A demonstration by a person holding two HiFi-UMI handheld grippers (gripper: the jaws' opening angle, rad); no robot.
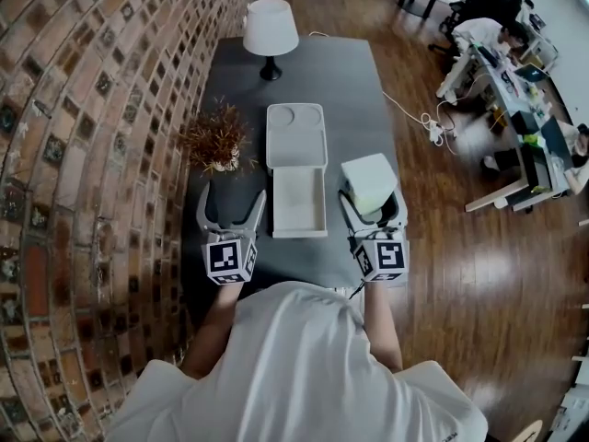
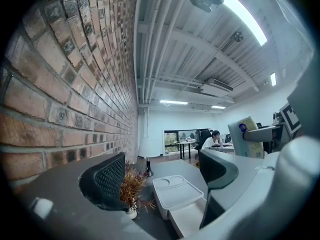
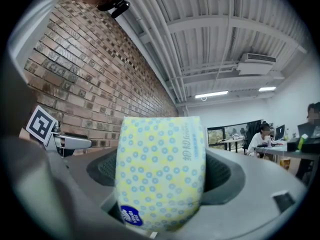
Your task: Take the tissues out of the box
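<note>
Gripping the tissue pack [image 3: 161, 169] between its jaws, the right gripper [image 1: 373, 203] holds it upright, clear of the table [image 1: 354, 81]. The pack fills the gap between the jaws and stands above them. The white box [image 1: 299, 201] lies open to the left of those jaws with its lid [image 1: 296, 134] folded back, and it looks empty (so the lifting-out seems done). The left gripper [image 1: 231, 217] hangs with jaws apart and nothing between them, the box just to their right and a small dried plant [image 2: 131, 186] ahead. What likely remains is setting the pack down. The person should squeeze lightly, since the soft wrapper may buckle, lower it onto bare table right of the box, and part the jaws only once it rests.
</note>
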